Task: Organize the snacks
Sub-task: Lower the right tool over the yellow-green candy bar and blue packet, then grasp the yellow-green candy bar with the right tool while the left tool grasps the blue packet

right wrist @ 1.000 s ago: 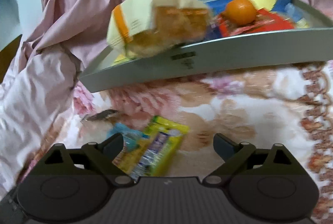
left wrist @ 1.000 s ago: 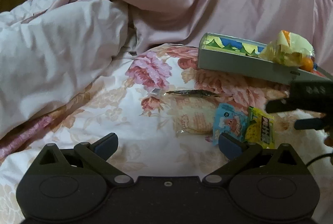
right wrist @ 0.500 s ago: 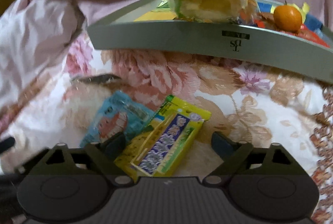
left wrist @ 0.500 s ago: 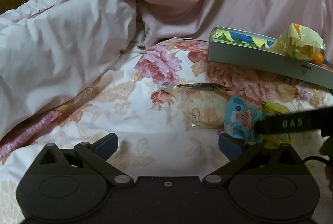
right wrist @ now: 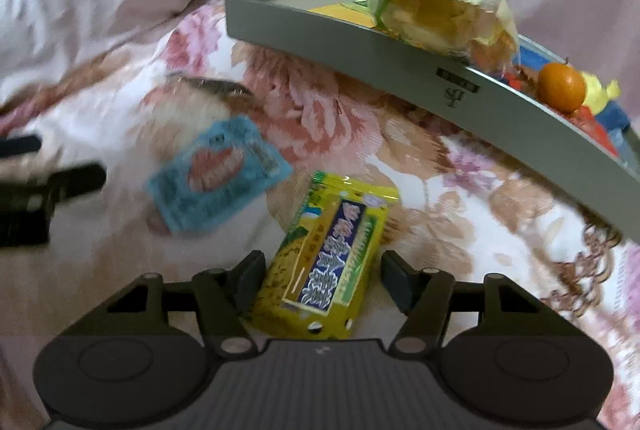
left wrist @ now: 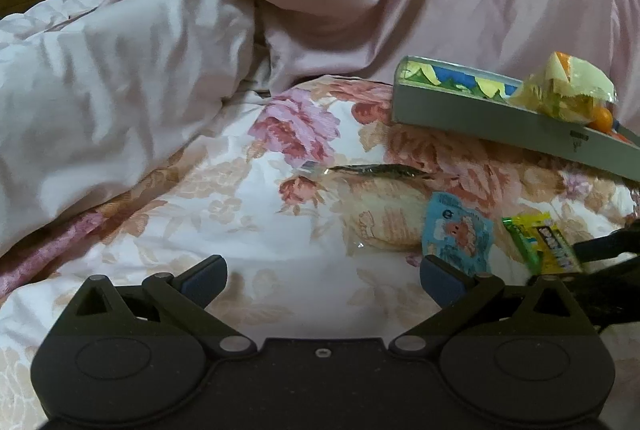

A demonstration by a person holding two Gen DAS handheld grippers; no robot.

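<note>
Yellow snack packet point(right wrist: 326, 258) | between right hand-held gripper point(right wrist: 322, 276) jaws, seemingly unclamped

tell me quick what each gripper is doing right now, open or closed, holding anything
Left gripper: open, empty, above the floral bedspread.
Right gripper: open, fingers either side of the yellow snack packet, not closed on it.

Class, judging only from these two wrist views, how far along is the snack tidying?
Done: a pale yellow snack bag and a small orange lie in the grey tray. In hand: the right gripper, open, straddles the yellow-green packet. Left: the blue packet and a clear wrapper lie on the floral bedspread; the left gripper is open.
</note>
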